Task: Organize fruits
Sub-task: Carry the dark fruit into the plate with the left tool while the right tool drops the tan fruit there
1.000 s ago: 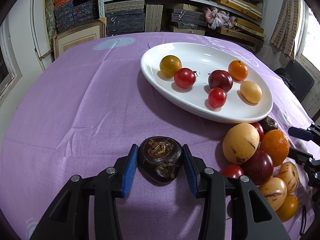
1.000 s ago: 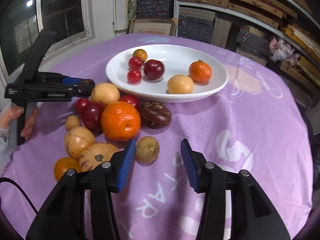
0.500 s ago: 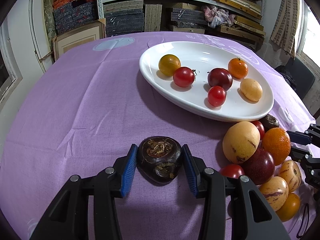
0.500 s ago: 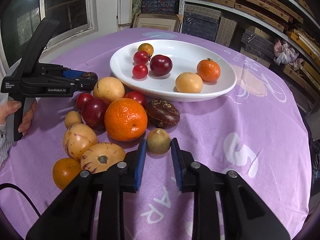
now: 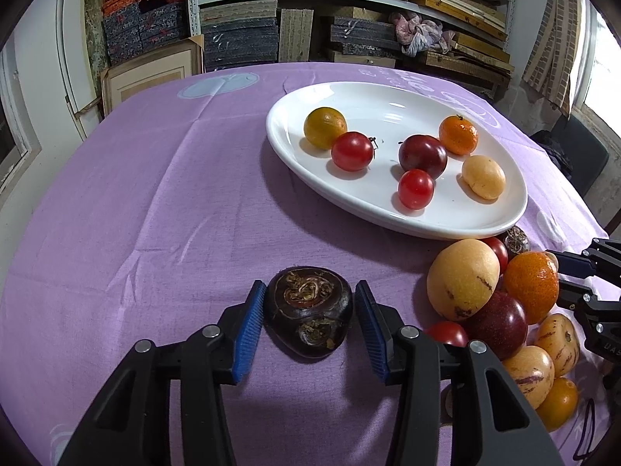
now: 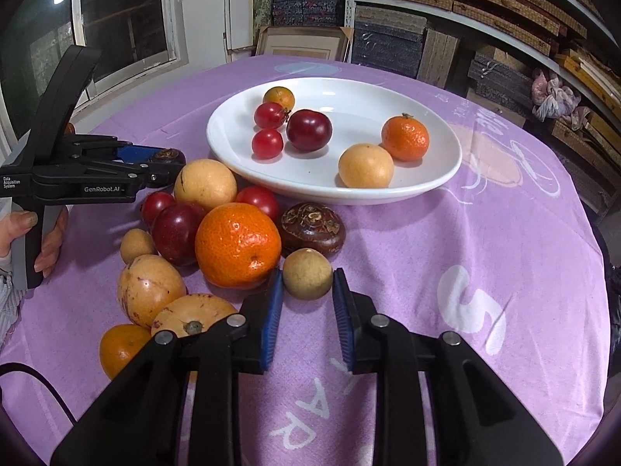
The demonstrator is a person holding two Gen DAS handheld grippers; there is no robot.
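At 6 o'clock, a small brown fruit (image 6: 306, 279) is clamped by right tongs (image 6: 306, 303), a dark fruit (image 5: 309, 310) by left tongs (image 5: 309, 322); either could be crushed by overtightening.

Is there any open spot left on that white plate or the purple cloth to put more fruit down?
Yes. The white plate is bare along its far side, behind the mandarin. The purple cloth lies open left of the plate, and again on the side with white lettering. It is crowded in the fruit pile by the plate's near rim.
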